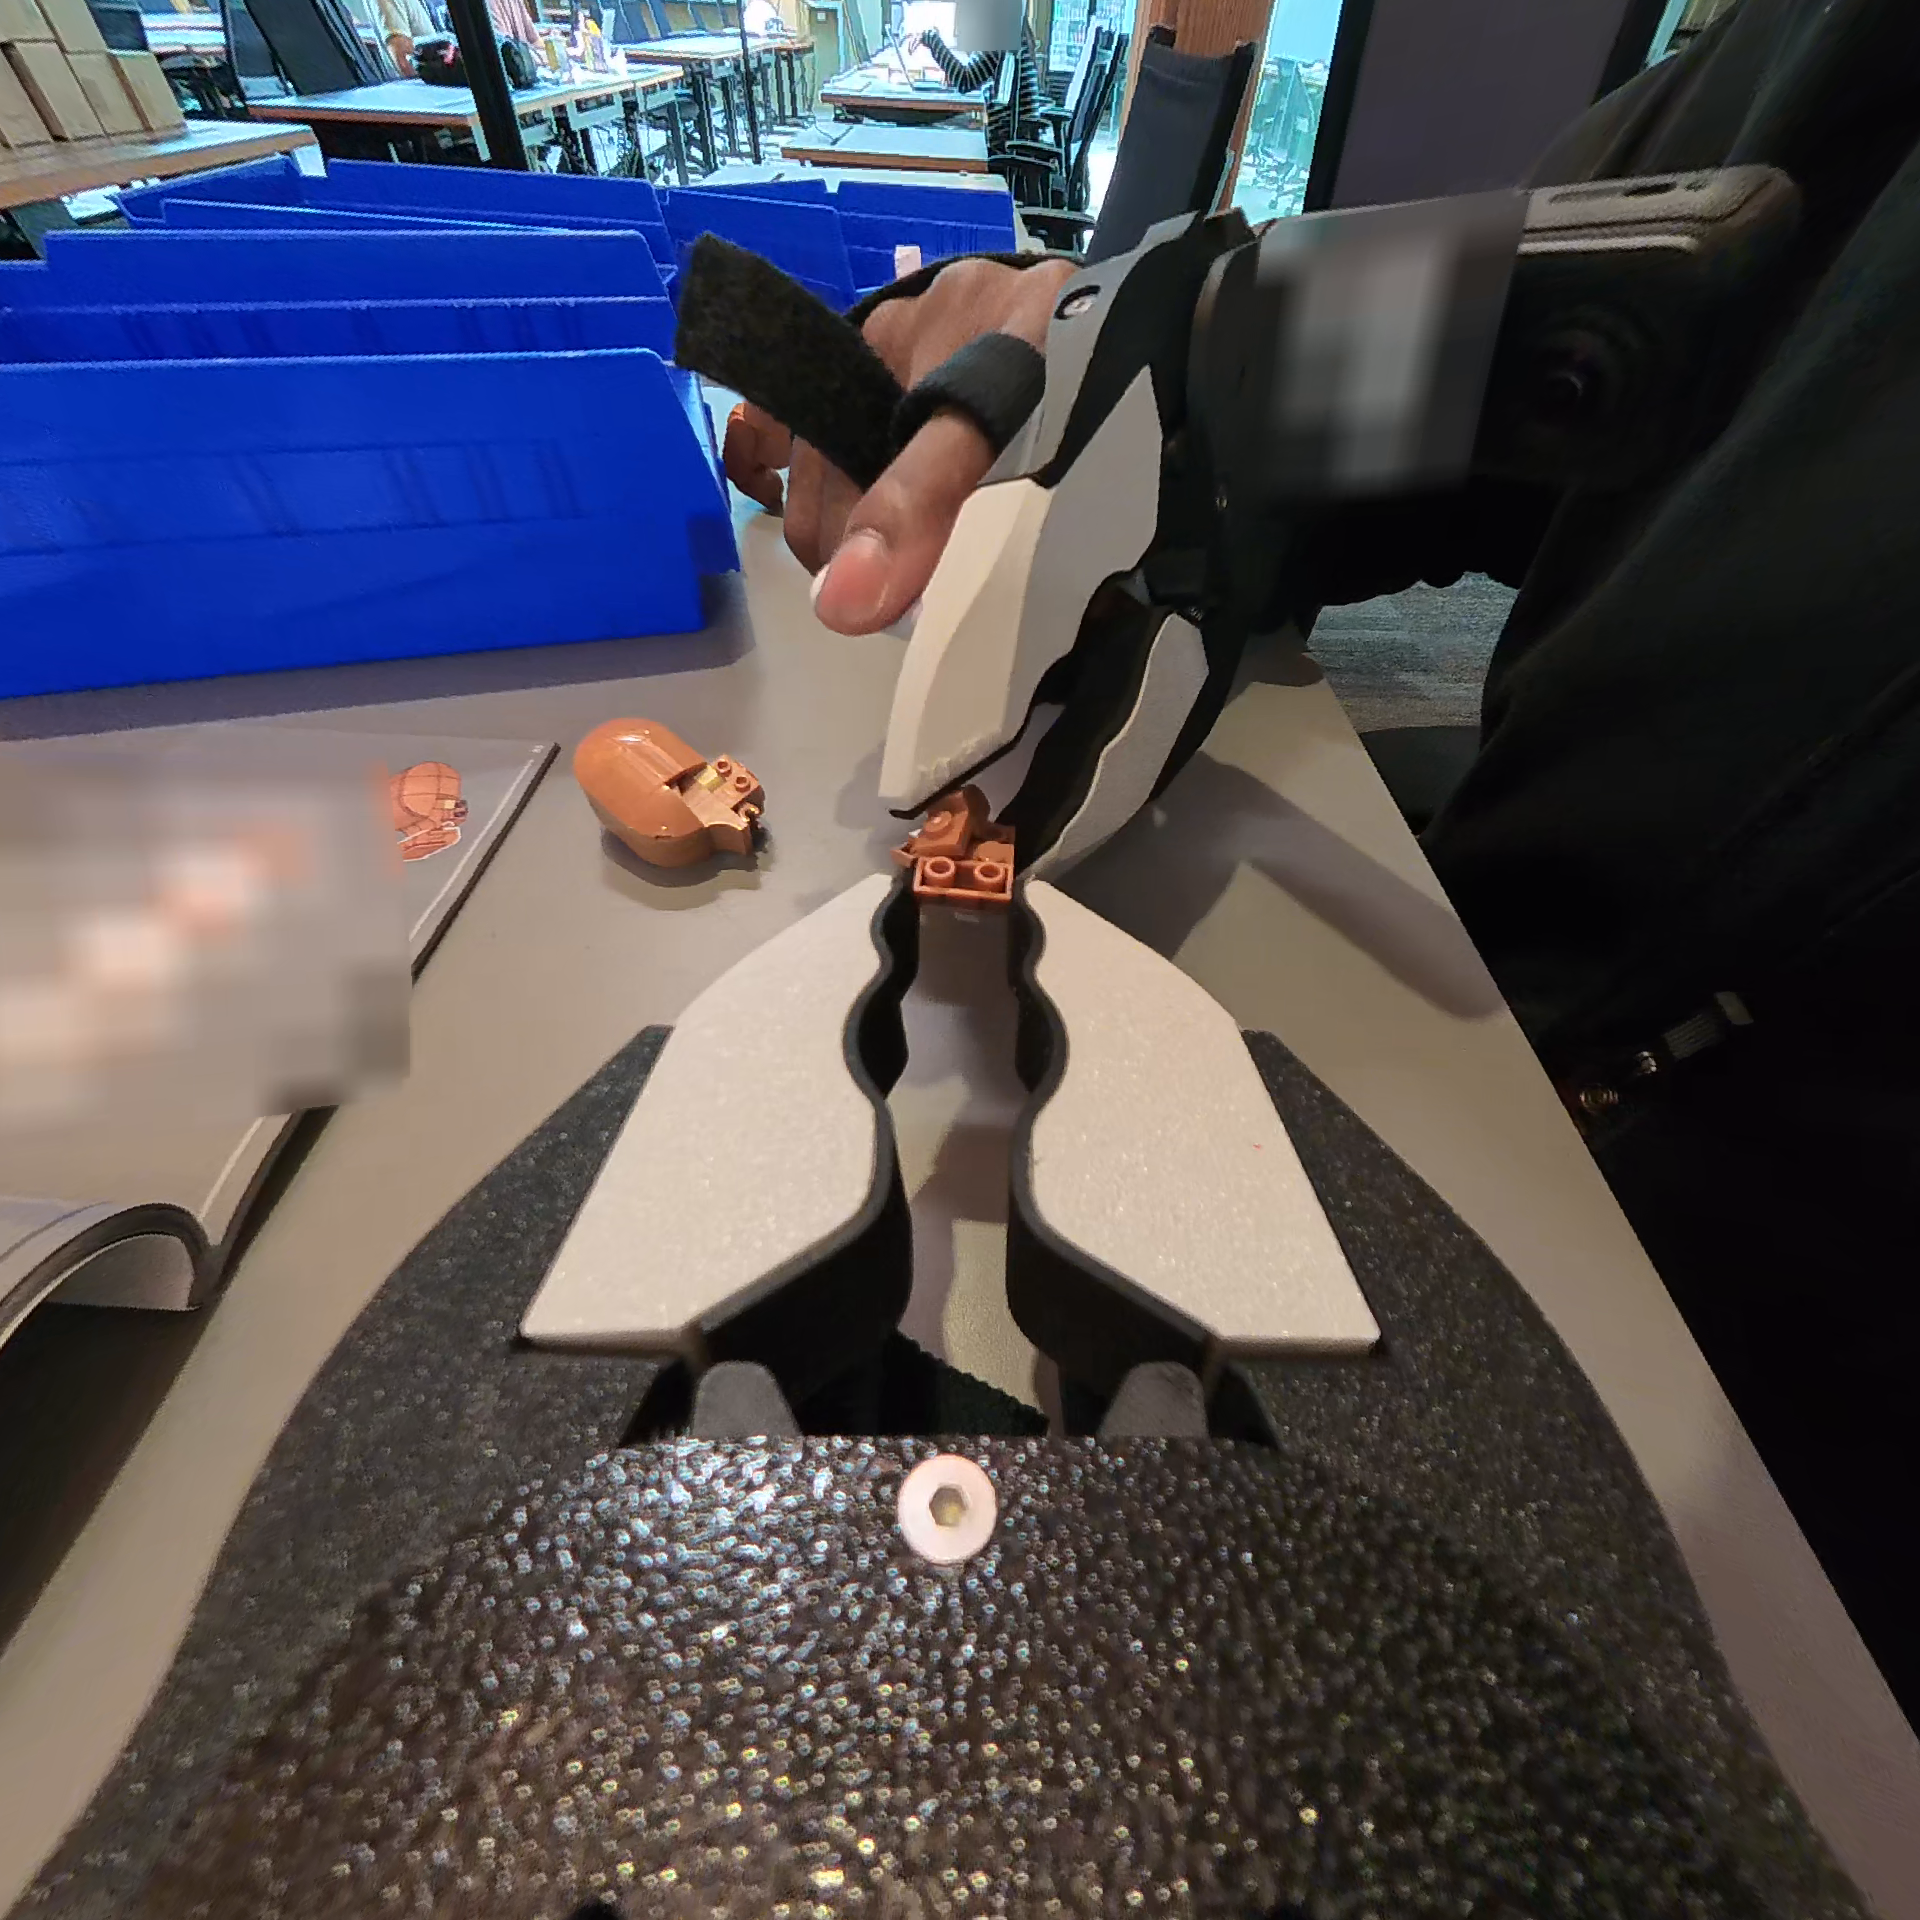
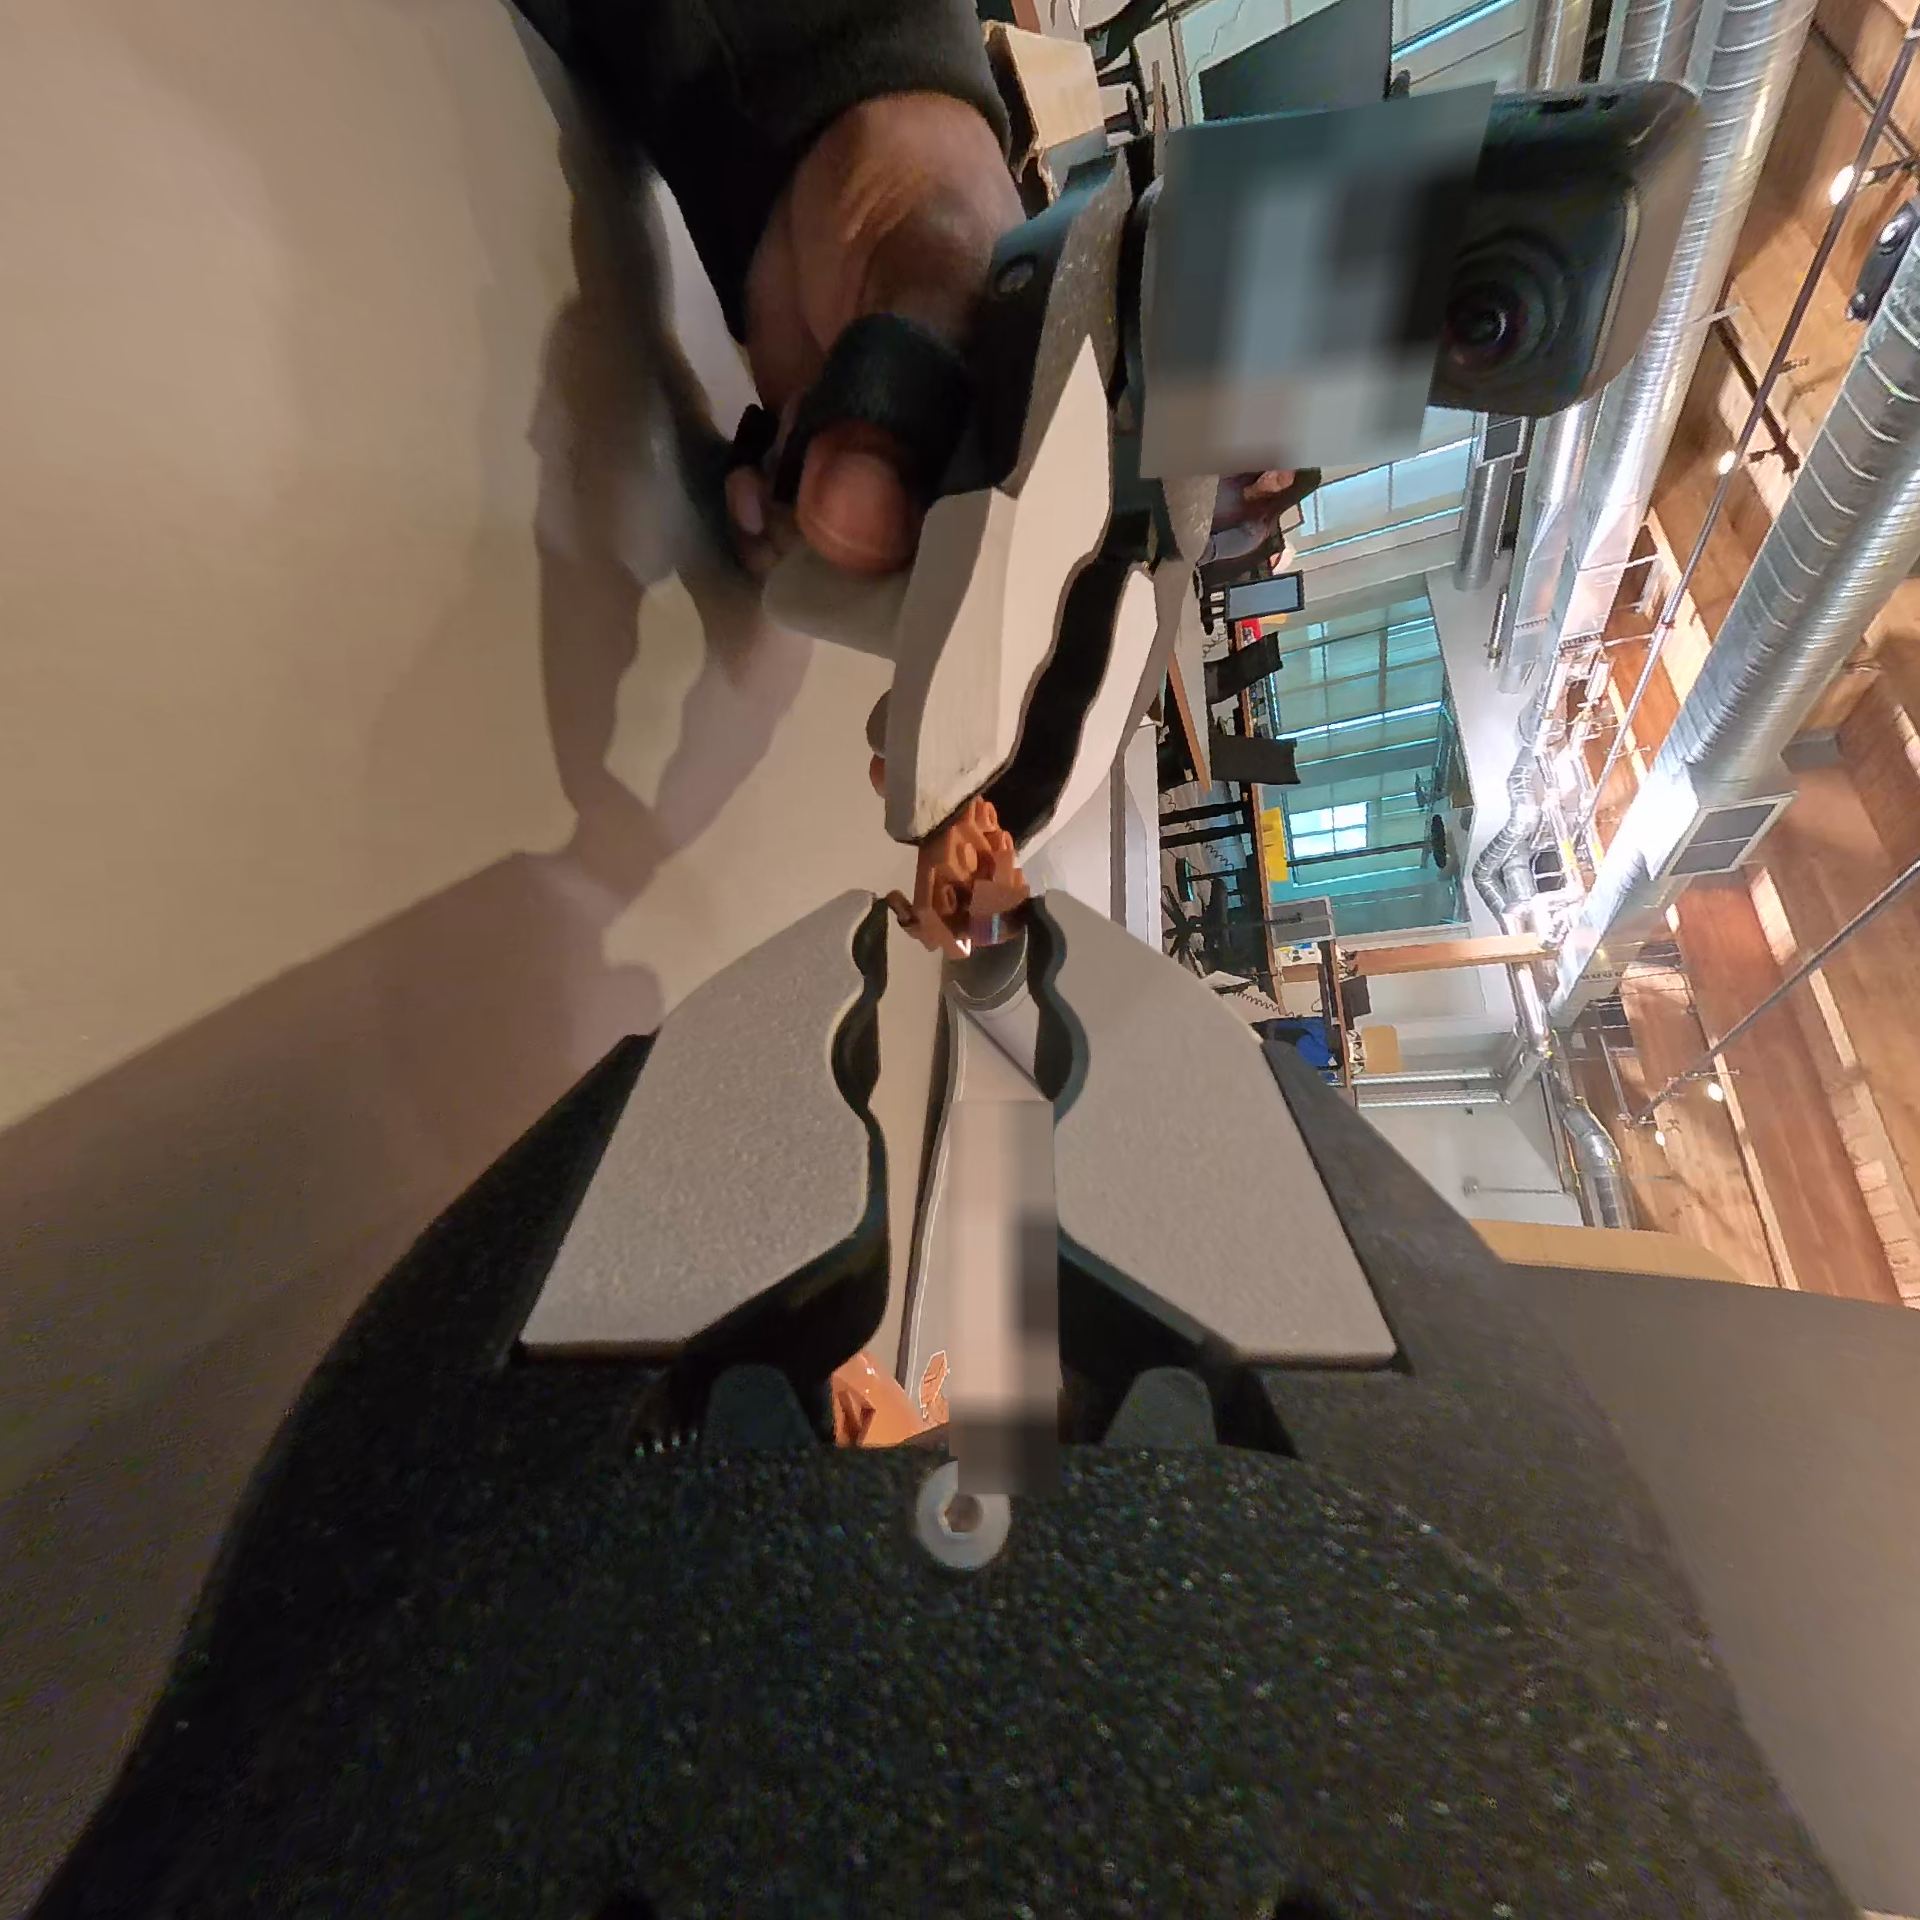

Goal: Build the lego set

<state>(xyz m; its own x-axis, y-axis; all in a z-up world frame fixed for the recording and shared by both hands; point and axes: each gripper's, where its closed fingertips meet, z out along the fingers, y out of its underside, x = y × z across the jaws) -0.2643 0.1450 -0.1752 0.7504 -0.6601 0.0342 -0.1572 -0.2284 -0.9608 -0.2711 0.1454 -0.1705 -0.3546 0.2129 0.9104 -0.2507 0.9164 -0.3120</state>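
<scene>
My left gripper (image 1: pixel 961 885) is shut on a small brown studded plate (image 1: pixel 968 873) and holds it above the grey table (image 1: pixel 582 966). My right gripper (image 1: pixel 977 821) comes down from the upper right and is shut on a second small brown piece (image 1: pixel 948 828) that touches the plate. In the right wrist view my right gripper (image 2: pixel 961 912) pinches the brown pieces (image 2: pixel 961 878), and the left gripper (image 2: pixel 982 831) meets it from above. A rounded brown lego body (image 1: pixel 665 795) lies on the table to the left, apart from both grippers.
An open instruction booklet (image 1: pixel 457 831) lies at the left of the table. Several blue bins (image 1: pixel 343 499) stand behind it. A person's dark-clothed body (image 1: pixel 1714 727) is at the table's right edge. Desks and chairs fill the room beyond. My left and right fingertips are right by each other.
</scene>
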